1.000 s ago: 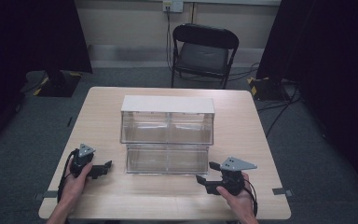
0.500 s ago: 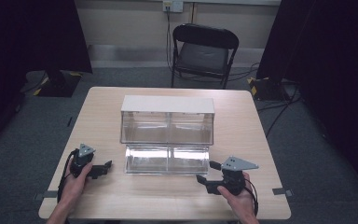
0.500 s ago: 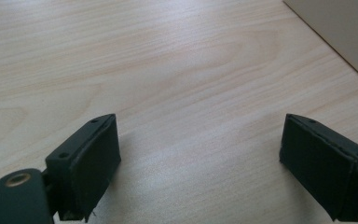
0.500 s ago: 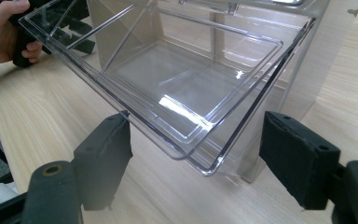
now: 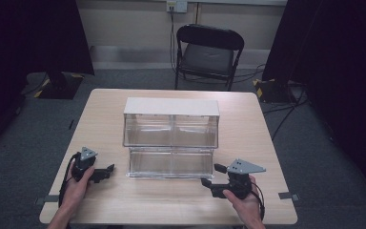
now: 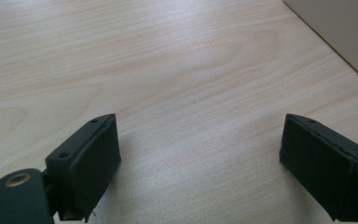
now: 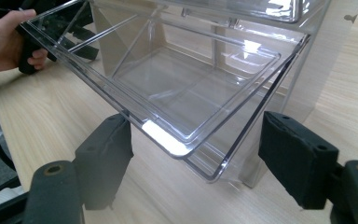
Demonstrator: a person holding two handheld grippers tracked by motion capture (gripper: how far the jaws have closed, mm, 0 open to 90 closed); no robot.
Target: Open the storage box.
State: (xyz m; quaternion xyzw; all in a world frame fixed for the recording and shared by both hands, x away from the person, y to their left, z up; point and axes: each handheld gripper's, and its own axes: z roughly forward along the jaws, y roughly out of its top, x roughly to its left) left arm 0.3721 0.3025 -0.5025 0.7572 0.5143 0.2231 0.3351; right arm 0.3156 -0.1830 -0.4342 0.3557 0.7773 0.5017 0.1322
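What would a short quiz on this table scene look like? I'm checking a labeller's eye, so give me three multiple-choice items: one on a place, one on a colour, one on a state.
1. Where is the clear drawer unit on the table?
A. At the middle, between the two grippers
B. At the far left corner
C. On the chair

2. What colour is the folding chair behind the table?
A. White
B. Black
C. Red

3. How does the lower drawer stand?
A. Pushed fully in
C. Lifted out and upside down
B. Pulled out toward the person

Answers:
1 A: in the high view it sits mid-table, with the left gripper and the right gripper at either side of its front.
2 B: its frame and seat are black.
3 B: it juts forward of the upper tier, and the right gripper view shows its open tray just ahead of the open jaws.
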